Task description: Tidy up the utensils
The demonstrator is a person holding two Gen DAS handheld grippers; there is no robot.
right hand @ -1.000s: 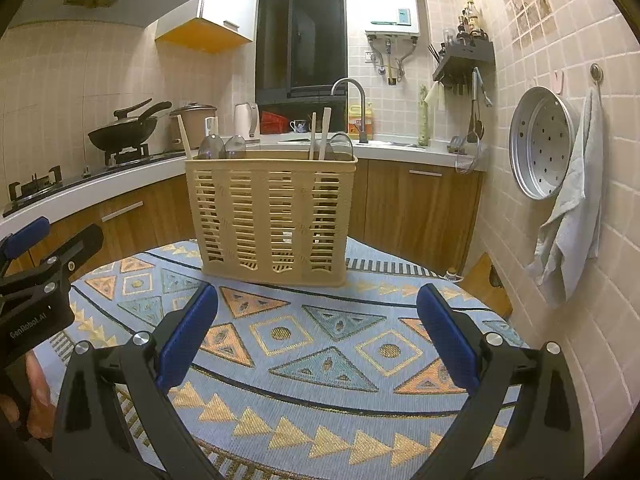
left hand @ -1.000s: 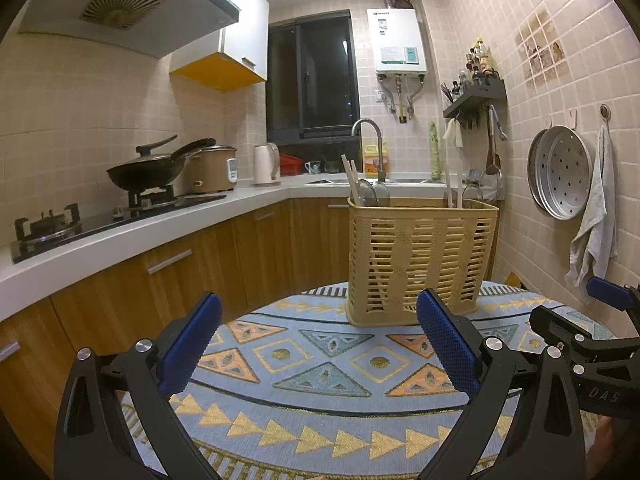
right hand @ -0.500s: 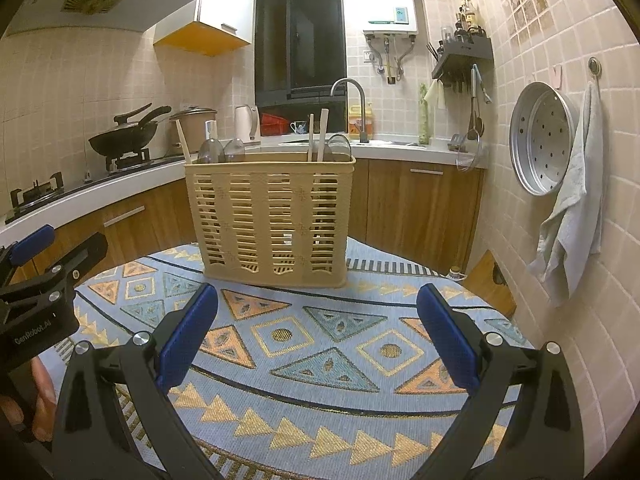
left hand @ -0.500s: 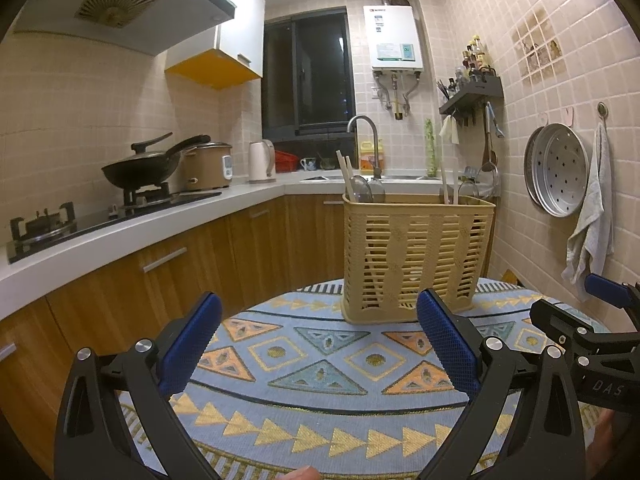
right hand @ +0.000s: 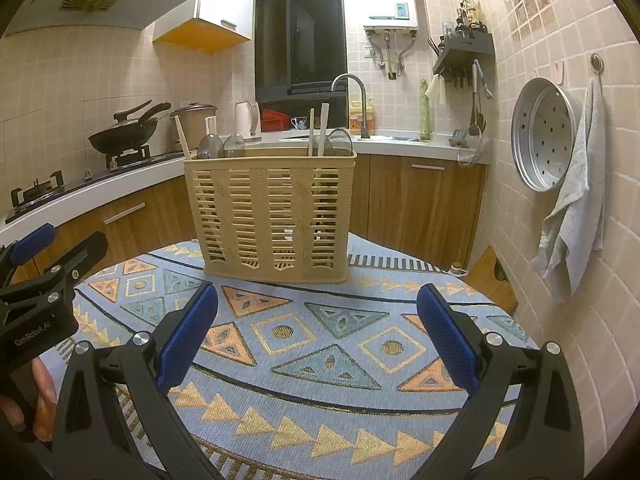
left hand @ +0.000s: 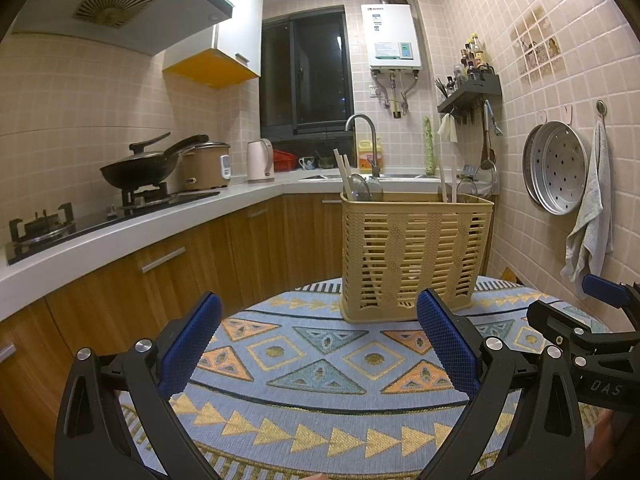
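Note:
A tan slotted utensil basket (left hand: pixel 414 256) (right hand: pixel 272 212) stands upright at the far side of a round table with a patterned blue cloth (left hand: pixel 320 376) (right hand: pixel 320 344). Spoons (right hand: pixel 218 146) and chopsticks (right hand: pixel 322 128) stick out of its top, at both ends. My left gripper (left hand: pixel 318 340) is open and holds nothing, well short of the basket. My right gripper (right hand: pixel 318 332) is open too, with nothing between its blue pads. Each gripper shows at the edge of the other's view.
A counter with a wok (left hand: pixel 140 170), rice cooker (left hand: pixel 206 164) and kettle (left hand: pixel 260 160) runs along the left, with a sink and tap (left hand: pixel 366 136) behind the basket. A steamer tray (left hand: pixel 558 168) and towel (left hand: pixel 592 216) hang on the right wall.
Both views have drifted slightly; the basket now sits a little higher and further off in the left wrist view. Both grippers stay open with nothing in them.

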